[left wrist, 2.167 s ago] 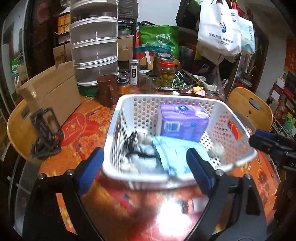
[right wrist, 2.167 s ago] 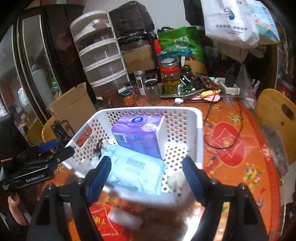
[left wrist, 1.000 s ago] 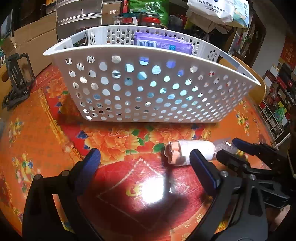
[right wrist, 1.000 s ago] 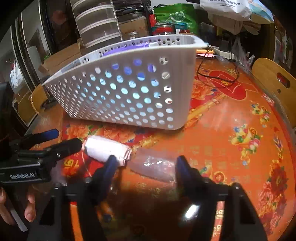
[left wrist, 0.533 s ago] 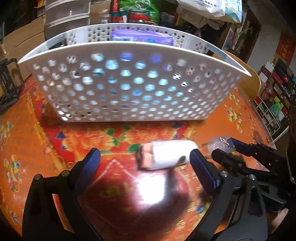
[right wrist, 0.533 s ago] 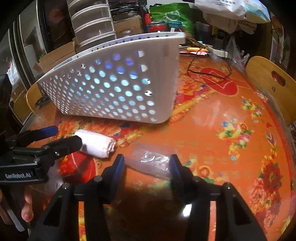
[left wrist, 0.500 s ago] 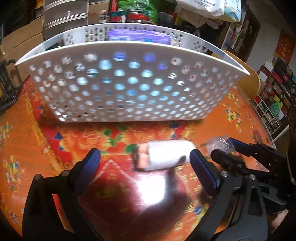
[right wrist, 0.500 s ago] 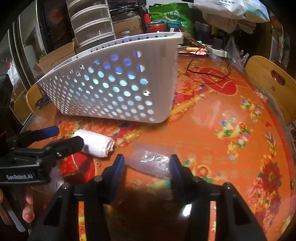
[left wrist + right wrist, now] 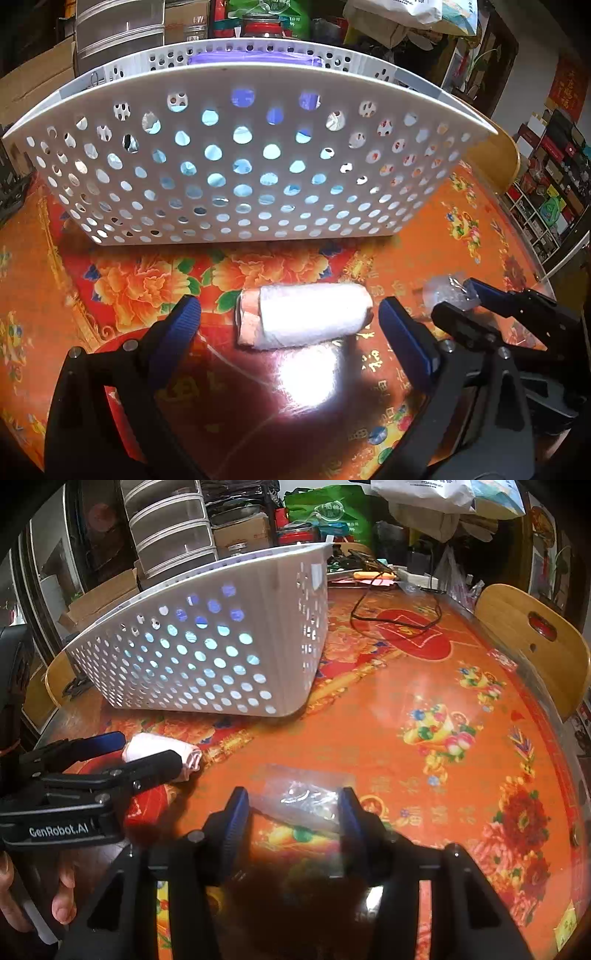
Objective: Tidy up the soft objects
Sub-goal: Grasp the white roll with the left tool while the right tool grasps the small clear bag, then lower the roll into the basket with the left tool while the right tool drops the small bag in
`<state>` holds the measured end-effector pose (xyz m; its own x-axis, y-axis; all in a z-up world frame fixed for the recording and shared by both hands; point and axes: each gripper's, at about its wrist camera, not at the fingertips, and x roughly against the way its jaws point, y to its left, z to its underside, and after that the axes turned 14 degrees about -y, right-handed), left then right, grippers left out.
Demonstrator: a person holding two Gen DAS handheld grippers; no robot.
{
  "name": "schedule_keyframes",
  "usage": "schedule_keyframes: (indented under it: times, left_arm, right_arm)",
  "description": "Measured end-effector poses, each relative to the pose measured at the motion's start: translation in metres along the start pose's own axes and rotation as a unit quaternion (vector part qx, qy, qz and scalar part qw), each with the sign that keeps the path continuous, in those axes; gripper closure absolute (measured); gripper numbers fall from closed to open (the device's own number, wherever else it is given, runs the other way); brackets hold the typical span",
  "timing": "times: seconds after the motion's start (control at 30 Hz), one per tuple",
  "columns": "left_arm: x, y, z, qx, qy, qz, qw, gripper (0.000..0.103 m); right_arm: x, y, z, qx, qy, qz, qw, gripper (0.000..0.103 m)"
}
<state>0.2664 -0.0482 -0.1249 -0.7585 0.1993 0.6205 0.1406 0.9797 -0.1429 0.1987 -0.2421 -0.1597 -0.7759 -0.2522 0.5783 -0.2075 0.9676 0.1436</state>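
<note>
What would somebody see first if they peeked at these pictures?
Probably the big white basket full of round holes, standing on the bright orange flowery tablecloth. Just in front of it lies a rolled white towel, between the open jaws of the left gripper. To the right, the right gripper has a crinkly clear plastic bag between its jaws.

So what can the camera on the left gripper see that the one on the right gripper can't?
Only the left wrist view shows the rolled white cloth whole, lying between the left gripper's open fingers, and the purple pack peeking over the basket's rim.

Only the right wrist view shows the black cable on the table, the wooden chair back, a hand holding the left tool, and the right gripper with its fingers either side of a clear plastic bag.

Both show the white basket, the flowered tablecloth, the cloth and the bag.
</note>
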Motion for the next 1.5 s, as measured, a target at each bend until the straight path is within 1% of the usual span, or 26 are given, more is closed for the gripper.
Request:
schedule_keyframes:
  times: [0.1, 0.17, 0.23, 0.27, 0.33, 0.47, 0.53, 0.73, 0.83, 1.0, 1.1, 1.2, 1.27, 1.37, 1.43, 1.5]
  left_arm:
    - [-0.002, -0.003, 0.004, -0.007, 0.0, -0.001, 1.0, 0.01]
    - [-0.005, -0.007, 0.008, -0.009, 0.003, 0.0, 1.0, 0.018]
    - [-0.009, -0.01, 0.01, -0.008, 0.008, 0.008, 0.9999, 0.022]
    - [-0.01, -0.013, 0.01, -0.013, 0.007, 0.006, 0.9999, 0.029]
    - [-0.01, -0.018, 0.011, -0.02, 0.003, 0.009, 0.9998, 0.035]
    - [-0.007, -0.026, 0.013, -0.036, -0.008, 0.008, 0.9993, 0.038]
    - [0.0, -0.025, 0.012, -0.04, -0.021, 0.004, 0.999, 0.038]
    - [0.035, -0.01, 0.004, -0.046, -0.052, -0.008, 0.9976, 0.038]
    - [0.061, -0.002, -0.002, -0.054, -0.076, -0.013, 0.9956, 0.038]
    - [0.108, 0.026, -0.03, -0.039, -0.112, -0.018, 0.9928, 0.038]
    - [0.126, 0.038, -0.055, -0.03, -0.122, -0.011, 0.992, 0.038]
    - [0.136, 0.046, -0.085, -0.036, -0.136, -0.022, 0.9898, 0.038]
    - [0.137, 0.051, -0.105, -0.039, -0.137, -0.03, 0.9894, 0.038]
    - [0.129, 0.064, -0.132, -0.026, -0.133, -0.037, 0.9902, 0.038]
    - [0.118, 0.072, -0.148, -0.018, -0.123, -0.041, 0.9913, 0.038]
    - [0.103, 0.077, -0.16, -0.016, -0.112, -0.046, 0.9924, 0.038]
  right_arm:
    - [0.002, -0.003, 0.001, -0.003, -0.001, 0.0, 1.0, 0.053]
    - [0.004, -0.005, 0.002, -0.006, -0.004, 0.0, 1.0, 0.053]
    - [0.006, -0.007, 0.002, -0.009, -0.006, 0.0, 1.0, 0.053]
    - [0.007, -0.007, 0.002, -0.01, -0.007, 0.0, 1.0, 0.053]
    - [0.008, -0.008, 0.002, -0.013, -0.009, 0.0, 1.0, 0.053]
    - [0.01, -0.008, 0.002, -0.015, -0.01, -0.001, 1.0, 0.053]
    - [0.012, -0.007, 0.002, -0.015, -0.013, -0.004, 1.0, 0.053]
    - [0.024, 0.007, -0.006, -0.005, -0.029, -0.014, 0.999, 0.053]
    - [0.033, 0.017, -0.012, -0.002, -0.039, -0.026, 0.999, 0.053]
    - [0.05, 0.038, -0.027, 0.008, -0.06, -0.046, 0.997, 0.053]
    - [0.062, 0.052, -0.043, 0.019, -0.075, -0.057, 0.995, 0.053]
    - [0.071, 0.067, -0.068, 0.033, -0.094, -0.059, 0.993, 0.053]
    - [0.071, 0.074, -0.088, 0.039, -0.098, -0.067, 0.992, 0.053]
    - [0.064, 0.081, -0.116, 0.047, -0.101, -0.06, 0.992, 0.053]
    - [0.056, 0.08, -0.132, 0.041, -0.096, -0.062, 0.993, 0.053]
    - [0.047, 0.08, -0.145, 0.045, -0.094, -0.051, 0.993, 0.053]
